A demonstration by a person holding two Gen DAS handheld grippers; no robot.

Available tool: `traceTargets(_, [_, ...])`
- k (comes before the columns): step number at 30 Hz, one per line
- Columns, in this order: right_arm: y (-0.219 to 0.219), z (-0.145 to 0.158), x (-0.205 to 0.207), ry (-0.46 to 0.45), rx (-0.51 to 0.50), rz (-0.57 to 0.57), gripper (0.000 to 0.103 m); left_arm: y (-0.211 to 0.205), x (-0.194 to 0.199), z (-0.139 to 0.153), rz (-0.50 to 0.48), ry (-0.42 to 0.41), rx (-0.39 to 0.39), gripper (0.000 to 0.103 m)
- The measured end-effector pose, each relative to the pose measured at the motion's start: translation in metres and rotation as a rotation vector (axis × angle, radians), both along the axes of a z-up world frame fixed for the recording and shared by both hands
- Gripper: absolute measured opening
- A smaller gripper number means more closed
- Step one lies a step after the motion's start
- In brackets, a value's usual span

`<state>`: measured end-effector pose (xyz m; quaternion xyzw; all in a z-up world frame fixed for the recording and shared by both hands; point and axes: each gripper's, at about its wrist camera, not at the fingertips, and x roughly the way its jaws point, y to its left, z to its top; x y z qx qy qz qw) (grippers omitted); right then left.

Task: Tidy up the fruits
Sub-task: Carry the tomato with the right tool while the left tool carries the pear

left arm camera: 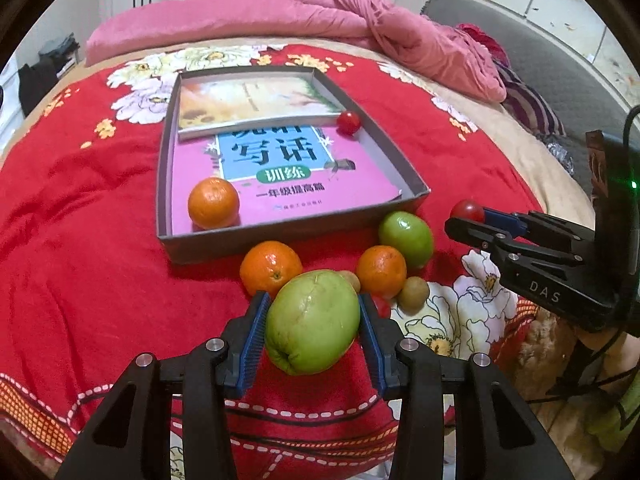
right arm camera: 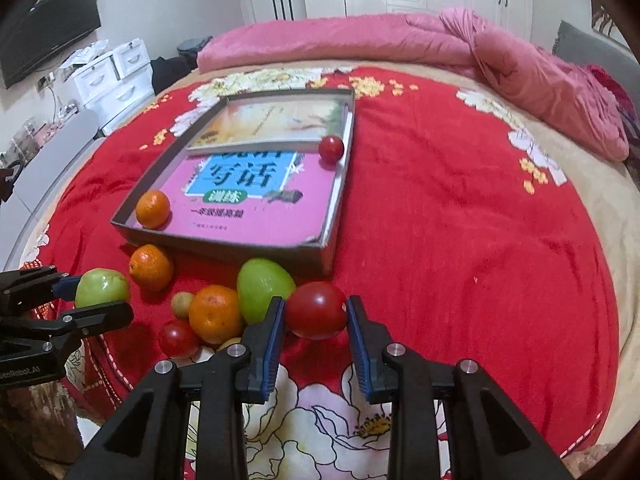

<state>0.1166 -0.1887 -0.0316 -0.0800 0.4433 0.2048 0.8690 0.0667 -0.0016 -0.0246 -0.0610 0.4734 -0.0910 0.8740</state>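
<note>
My left gripper [left arm camera: 312, 320] is shut on a large green fruit [left arm camera: 313, 322], also seen in the right wrist view [right arm camera: 102, 288]. My right gripper [right arm camera: 316, 316] is shut on a red tomato [right arm camera: 316, 310], seen from the left wrist view [left arm camera: 467, 211]. A grey cardboard tray [left arm camera: 168, 184] lies on the bed and holds books, an orange [left arm camera: 213, 203] and a small tomato [left arm camera: 348, 122]. In front of the tray lie two oranges [left arm camera: 271, 267] [left arm camera: 381, 270], a second green fruit [left arm camera: 406, 238], small brown-green fruits [left arm camera: 415, 292] and another tomato [right arm camera: 179, 338].
The bed has a red floral blanket [right arm camera: 460, 220]. A pink quilt [left arm camera: 400, 28] is bunched at the far side. A grey headboard [left arm camera: 560, 68] stands at the right. White drawers [right arm camera: 112, 76] and a TV [right arm camera: 48, 28] stand beyond the bed's left side.
</note>
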Motion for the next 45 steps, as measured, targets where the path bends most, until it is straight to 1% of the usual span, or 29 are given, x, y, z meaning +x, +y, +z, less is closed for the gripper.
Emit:
traceTargets(10, [0.007,0.018,-0.009,-0.097,0.032,0.054,0.031,0.004,-0.004,0.012,0.008,-0.058,-0.001,0.045])
traceTargets(15, [0.008,0.024,-0.011,-0.126,0.055,0.067,0.031,0.004,-0.006,0.02,0.009,-0.093,0.004,0.045])
traceTargets(21, [0.011,0.028,-0.014,-0.142,0.068,0.085,0.031,0.004,-0.007,0.025,0.015,-0.114,0.005,0.045])
traceTargets(25, [0.014,0.031,-0.017,-0.16,0.072,0.099,0.031,0.008,-0.006,0.029,0.022,-0.127,-0.015,0.045])
traceTargets(30, [0.015,0.034,-0.021,-0.18,0.082,0.112,0.031,0.013,-0.004,0.032,0.039,-0.138,-0.018,0.045])
traceTargets(45, [0.017,0.041,-0.018,-0.214,0.1,0.113,0.031,0.025,0.009,0.038,0.083,-0.161,-0.029,0.045])
